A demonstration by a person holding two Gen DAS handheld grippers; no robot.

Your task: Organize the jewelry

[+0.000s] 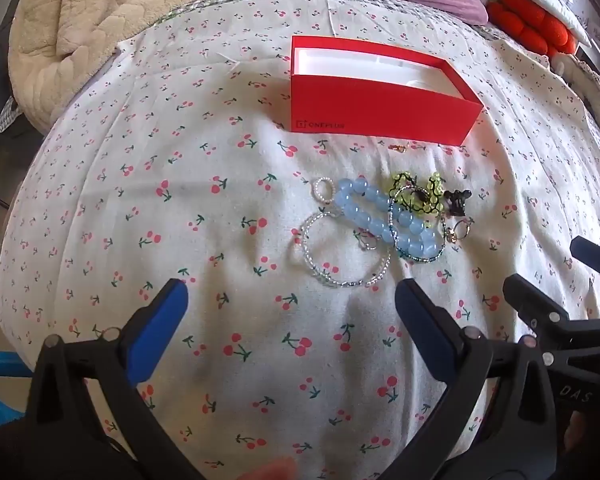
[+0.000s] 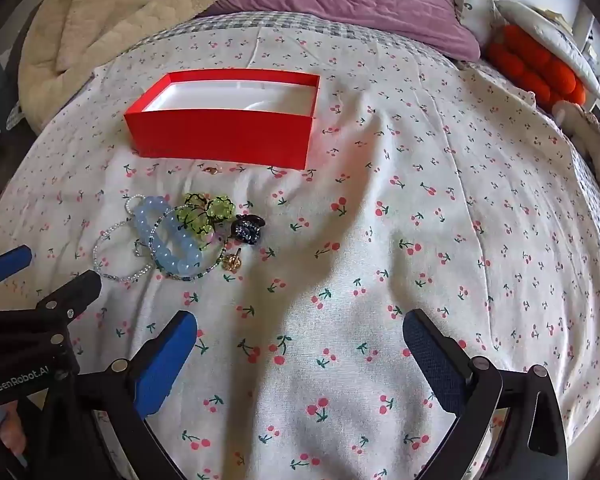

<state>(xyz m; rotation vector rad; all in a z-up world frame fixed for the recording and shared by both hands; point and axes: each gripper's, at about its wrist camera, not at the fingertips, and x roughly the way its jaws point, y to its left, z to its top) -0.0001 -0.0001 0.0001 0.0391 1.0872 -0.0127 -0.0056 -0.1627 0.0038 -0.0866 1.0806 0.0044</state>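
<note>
A heap of jewelry lies on a cherry-print sheet [image 1: 260,184]: a blue bead bracelet [image 1: 384,216] [image 2: 168,236], a clear bead bangle [image 1: 346,250] [image 2: 116,256], a green bead piece [image 1: 416,196] [image 2: 208,212], a dark hair clip [image 2: 248,228] [image 1: 456,200] and a small gold piece [image 2: 233,262]. Behind it stands an open red box [image 1: 376,116] [image 2: 224,136] with a white inside. My left gripper [image 1: 292,300] hovers open just short of the heap. My right gripper [image 2: 300,332] hangs open over bare sheet, right of the heap. Neither holds anything.
A beige quilt [image 1: 76,20] and a purple blanket [image 2: 360,4] are bunched at the far end of the bed. An orange plush thing [image 2: 536,68] and pillows sit at the far right. A tiny gold item [image 2: 212,169] lies in front of the box.
</note>
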